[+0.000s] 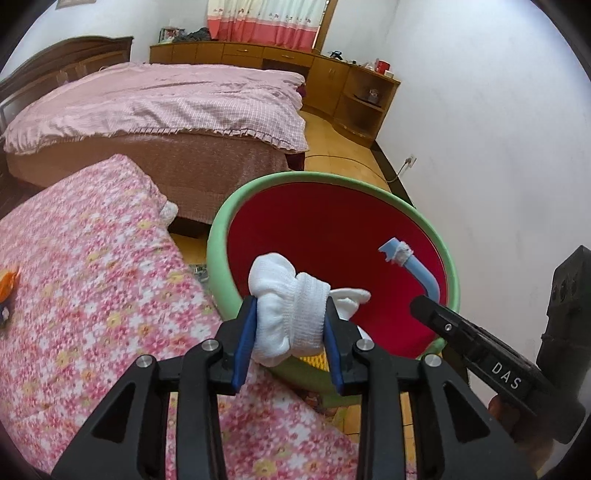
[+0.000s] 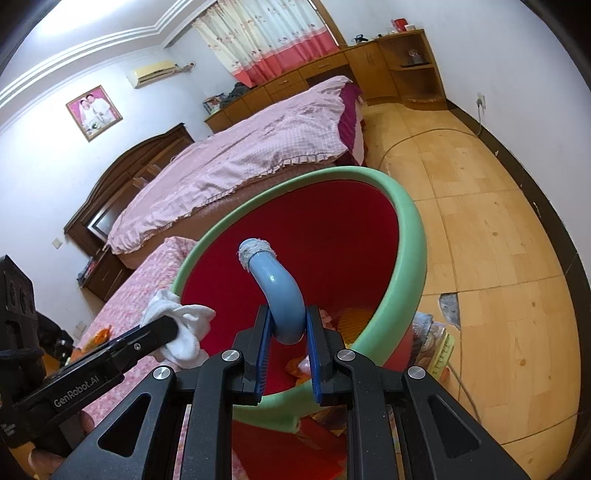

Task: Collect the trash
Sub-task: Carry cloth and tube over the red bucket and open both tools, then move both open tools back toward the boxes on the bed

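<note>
A white sock (image 1: 291,325) and a blue curved tube (image 2: 284,299) were held clamped in the jaws above the green-rimmed bin (image 1: 221,229) at frame centre; release was judged next.

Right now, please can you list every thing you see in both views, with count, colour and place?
bin: one, green rim, red inside, beside the floral bed
white sock: one, white, held over the bin's rim
curved tube: one, light blue, frayed white end, held over the bin
floral bedcover: one, pink, left of the bin
bed: one, pink quilt, behind the bin
cabinets: one run, wooden, far wall
curtain: one, white and red, above the cabinets
left hand-held gripper: black, blue pads, shut on the sock
right hand-held gripper: black, blue pads, shut on the tube
</note>
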Action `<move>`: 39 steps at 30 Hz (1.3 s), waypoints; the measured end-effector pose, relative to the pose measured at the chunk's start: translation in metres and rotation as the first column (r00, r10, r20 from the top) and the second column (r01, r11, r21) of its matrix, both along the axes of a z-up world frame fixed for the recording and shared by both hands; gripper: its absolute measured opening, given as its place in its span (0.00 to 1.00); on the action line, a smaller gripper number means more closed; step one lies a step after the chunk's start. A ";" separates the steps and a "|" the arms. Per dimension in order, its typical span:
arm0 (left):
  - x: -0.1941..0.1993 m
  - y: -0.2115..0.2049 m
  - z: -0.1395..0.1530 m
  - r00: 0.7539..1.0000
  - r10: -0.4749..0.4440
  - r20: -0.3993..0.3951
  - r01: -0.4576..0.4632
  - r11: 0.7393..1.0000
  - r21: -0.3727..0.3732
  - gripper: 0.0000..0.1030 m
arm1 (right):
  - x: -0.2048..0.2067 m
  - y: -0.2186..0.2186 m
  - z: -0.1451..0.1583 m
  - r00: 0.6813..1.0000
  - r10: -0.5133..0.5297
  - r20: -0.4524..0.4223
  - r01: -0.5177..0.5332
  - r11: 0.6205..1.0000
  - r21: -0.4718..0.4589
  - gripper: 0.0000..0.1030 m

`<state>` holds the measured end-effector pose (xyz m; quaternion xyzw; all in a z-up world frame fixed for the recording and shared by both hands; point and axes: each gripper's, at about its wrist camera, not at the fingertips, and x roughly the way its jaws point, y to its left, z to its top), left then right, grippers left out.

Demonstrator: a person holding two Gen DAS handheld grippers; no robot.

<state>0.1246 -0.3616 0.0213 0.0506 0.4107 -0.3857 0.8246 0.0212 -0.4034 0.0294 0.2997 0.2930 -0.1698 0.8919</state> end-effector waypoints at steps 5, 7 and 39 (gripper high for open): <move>0.001 -0.006 0.000 1.000 -0.006 0.020 0.005 1.000 0.015 0.43 | 0.001 -0.007 -0.004 1.000 -0.002 0.010 0.002 1.000 0.018 0.18; 0.002 -0.006 0.000 1.000 -0.004 0.022 0.004 1.000 0.013 0.48 | 0.000 -0.007 -0.005 1.000 -0.006 0.017 0.006 0.999 0.031 0.18; -0.009 0.159 0.035 0.934 0.358 0.020 -0.357 0.933 -0.049 0.50 | -0.019 0.052 0.032 0.995 0.068 0.068 -0.071 0.997 0.037 0.52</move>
